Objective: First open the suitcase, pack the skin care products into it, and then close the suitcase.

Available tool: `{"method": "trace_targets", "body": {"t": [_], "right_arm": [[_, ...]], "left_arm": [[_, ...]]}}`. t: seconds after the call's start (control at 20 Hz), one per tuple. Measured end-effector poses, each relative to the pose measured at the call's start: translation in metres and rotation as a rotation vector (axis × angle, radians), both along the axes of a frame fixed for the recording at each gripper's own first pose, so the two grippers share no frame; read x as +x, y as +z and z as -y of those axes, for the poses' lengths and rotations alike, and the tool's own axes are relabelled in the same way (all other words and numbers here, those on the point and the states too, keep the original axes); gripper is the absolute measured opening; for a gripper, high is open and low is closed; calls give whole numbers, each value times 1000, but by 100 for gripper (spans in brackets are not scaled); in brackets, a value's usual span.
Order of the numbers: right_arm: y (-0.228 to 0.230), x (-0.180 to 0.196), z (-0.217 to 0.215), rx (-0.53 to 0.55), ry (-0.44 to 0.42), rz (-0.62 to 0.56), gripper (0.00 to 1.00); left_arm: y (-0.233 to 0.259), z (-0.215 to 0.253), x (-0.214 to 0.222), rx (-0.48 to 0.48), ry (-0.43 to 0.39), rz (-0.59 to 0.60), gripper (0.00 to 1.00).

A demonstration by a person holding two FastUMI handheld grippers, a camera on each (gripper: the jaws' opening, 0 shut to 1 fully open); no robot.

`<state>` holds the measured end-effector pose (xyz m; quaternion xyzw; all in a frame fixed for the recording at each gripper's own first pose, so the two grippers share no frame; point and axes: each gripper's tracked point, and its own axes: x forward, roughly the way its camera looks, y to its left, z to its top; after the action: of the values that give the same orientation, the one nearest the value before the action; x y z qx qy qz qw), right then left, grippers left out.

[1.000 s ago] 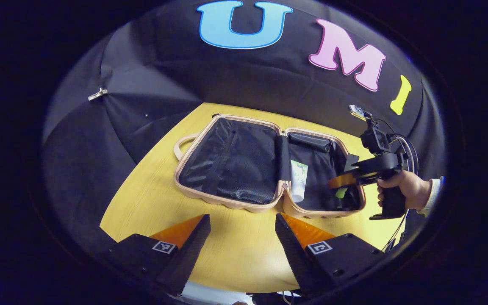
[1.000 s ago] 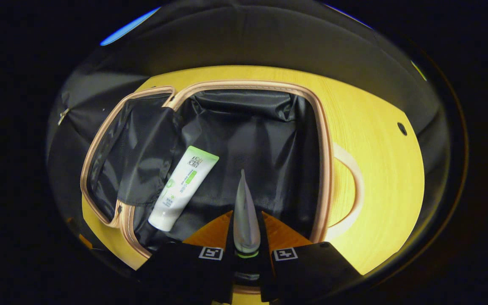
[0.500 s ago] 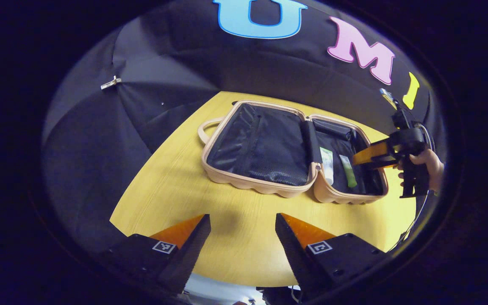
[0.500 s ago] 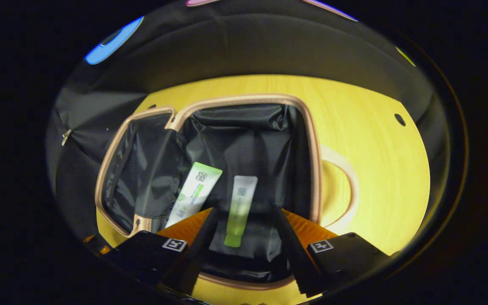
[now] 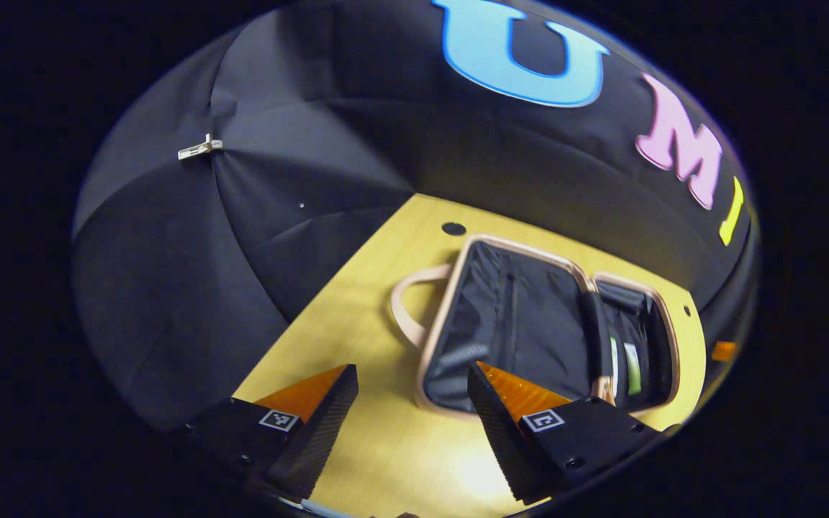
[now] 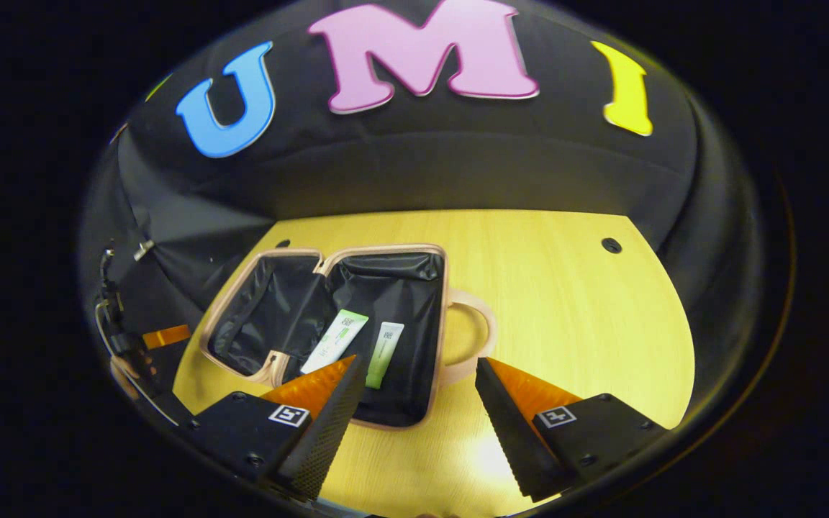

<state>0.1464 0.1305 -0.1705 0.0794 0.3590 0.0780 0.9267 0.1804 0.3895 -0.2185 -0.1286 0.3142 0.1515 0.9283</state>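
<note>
The suitcase (image 6: pixel 328 338) lies flat open on the yellow table (image 6: pixel 565 302), both dark-lined halves up, and in the half nearer the pale handle (image 6: pixel 476 338) sit two tubes side by side: the white tube (image 6: pixel 335 342) with green markings and the green tube (image 6: pixel 384 354), just apart, both lying flat on the lining. That green one was between my right fingers a second ago; half a second back I'd already let it go, and now my right gripper (image 6: pixel 418 424) has pulled up and away, fingers spread wide with nothing between them. My left gripper (image 5: pixel 411 424) has swung off to the side as well, fingers also wide apart and empty, hovering over the table near the suitcase's mesh-lined half (image 5: pixel 508 324). So packing looks done, I'd say, if these two tubes are all there is, and closing the lid comes next. Each tube carries a small dark printed block near its flat end, far too small to read.
</note>
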Motion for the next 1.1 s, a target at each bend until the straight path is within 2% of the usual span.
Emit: {"method": "trace_targets", "body": {"t": [0.15,0.2,0.25,0.3,0.4,0.5,0.55,0.65,0.7,0.8,0.85,0.9,0.95,1.1], "right_arm": [[17,-42,48,-14,-84,37,98],[20,-55,65,-17,-133,60,98],[20,-69,86,-24,-195,78,98],[15,-88,107,-45,-247,67,98],[1,-127,138,-79,-322,15,97],[-10,-163,153,-83,-380,-51,98],[-11,-175,158,-78,-409,-71,98],[-7,-191,165,-80,-456,-71,98],[-3,-194,168,-95,-466,-53,98],[2,-197,166,-117,-463,-33,98],[3,-198,159,-116,-452,-31,98],[3,-196,155,-116,-444,-32,97],[6,-194,150,-114,-437,-23,98],[12,-186,141,-118,-414,11,98]], "left_arm": [[-6,-28,41,-77,33,13,97],[-15,-29,52,-111,16,10,92],[-25,-37,59,-135,19,-10,96],[-37,-44,67,-172,32,-24,95],[-55,-45,85,-314,65,-22,94],[-75,-45,96,-433,102,-20,90],[-81,-46,100,-463,113,-22,88],[-91,-41,106,-500,94,-39,82],[-94,-36,108,-507,73,-54,77],[-98,-32,112,-501,47,-72,74],[-100,-32,115,-490,55,-75,59],[-100,-30,118,-490,61,-75,25],[-101,-31,117,-479,74,-83,25],[-79,-32,116,-469,72,-40,15]]}}
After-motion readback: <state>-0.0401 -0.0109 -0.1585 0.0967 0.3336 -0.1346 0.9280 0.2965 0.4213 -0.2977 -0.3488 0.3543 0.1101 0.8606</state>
